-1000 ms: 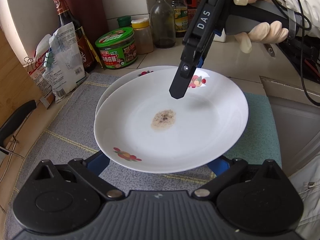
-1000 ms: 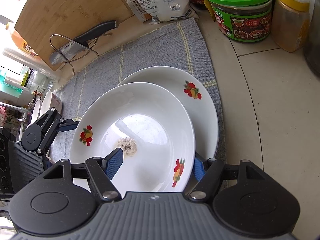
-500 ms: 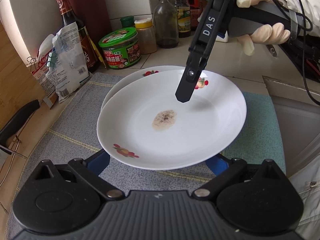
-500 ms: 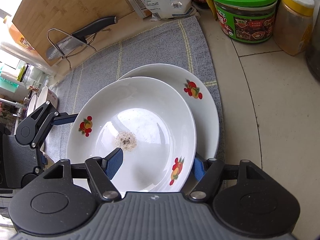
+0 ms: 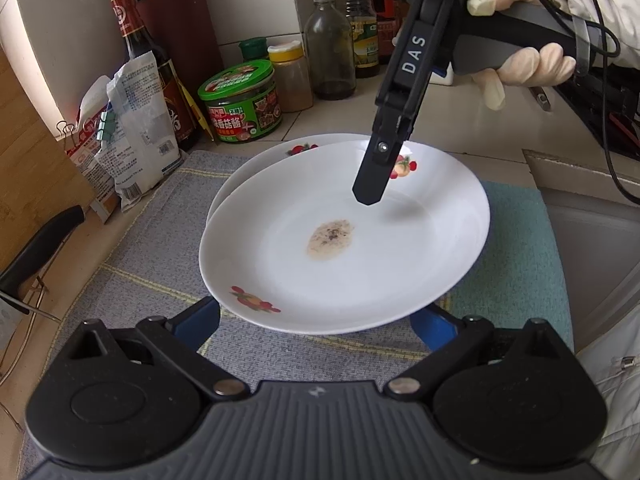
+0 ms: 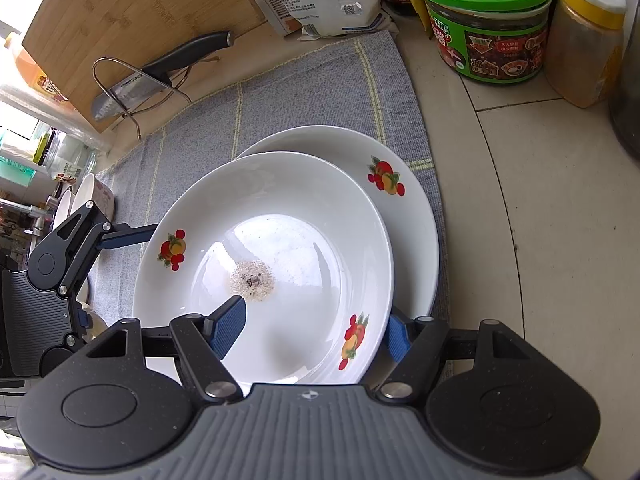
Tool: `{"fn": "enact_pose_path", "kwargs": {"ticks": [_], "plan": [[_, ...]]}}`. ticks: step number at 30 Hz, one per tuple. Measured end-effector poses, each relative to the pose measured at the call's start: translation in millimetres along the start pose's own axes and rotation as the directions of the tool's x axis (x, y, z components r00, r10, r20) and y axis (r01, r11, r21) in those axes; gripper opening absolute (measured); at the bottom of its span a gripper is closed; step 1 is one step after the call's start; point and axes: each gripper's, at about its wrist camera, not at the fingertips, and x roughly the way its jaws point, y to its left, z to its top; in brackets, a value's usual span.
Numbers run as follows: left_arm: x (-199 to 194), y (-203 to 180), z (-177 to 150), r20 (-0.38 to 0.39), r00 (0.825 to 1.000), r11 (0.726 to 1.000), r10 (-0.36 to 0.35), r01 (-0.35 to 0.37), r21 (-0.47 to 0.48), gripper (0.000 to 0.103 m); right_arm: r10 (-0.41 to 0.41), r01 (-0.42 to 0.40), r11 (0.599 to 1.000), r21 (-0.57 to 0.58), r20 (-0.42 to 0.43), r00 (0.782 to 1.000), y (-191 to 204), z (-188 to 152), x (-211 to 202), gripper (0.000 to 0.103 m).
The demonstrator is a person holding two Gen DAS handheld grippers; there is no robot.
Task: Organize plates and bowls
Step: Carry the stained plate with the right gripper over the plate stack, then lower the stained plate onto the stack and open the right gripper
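Two white plates with fruit prints overlap on a grey cloth point(image 6: 304, 92) spread on the tabletop point(image 6: 540, 216). The upper plate point(image 5: 360, 264), with a brownish speckled stain at its centre, is held tilted above the lower plate point(image 6: 404, 216), covering most of it; only the lower plate's far rim shows.

Right gripper point(image 6: 312, 330): fingers closed on the near rim of the upper plate, one blue finger point(image 6: 228, 328) on the inside face, the other under the outside edge. A gloved hand point(image 5: 524, 68) holds this gripper from upper right in the left wrist view.

Left gripper point(image 5: 316, 322): its fingers have just been closing a little but stand wide open, blue tips on either side below the upper plate's near edge. The plate hides the tips, so contact with it cannot be told.

Behind the plates stand a green-lidded jar point(image 5: 240, 100), a yellow-lidded jar point(image 5: 290, 76), sauce bottles point(image 5: 332, 44) and a clipped white bag point(image 5: 136, 128). A wooden board point(image 6: 132, 24) leans at the left with a knife point(image 6: 160, 76) in a wire rack beside it. More white dishes point(image 6: 86, 196) stand at the far left edge of the right wrist view, past the cloth.
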Motion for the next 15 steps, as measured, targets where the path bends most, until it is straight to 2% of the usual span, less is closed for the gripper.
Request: {"fn": "enact_pose_path", "kwargs": {"ticks": [15], "plan": [[-7.5,0.1,-2.5,0.004,1.0,1.0,0.007,-0.007,0.017,0.1,0.006,-0.006,1.0,0.006,-0.005,1.0,-0.2,-0.5,-0.7,0.076]]}}
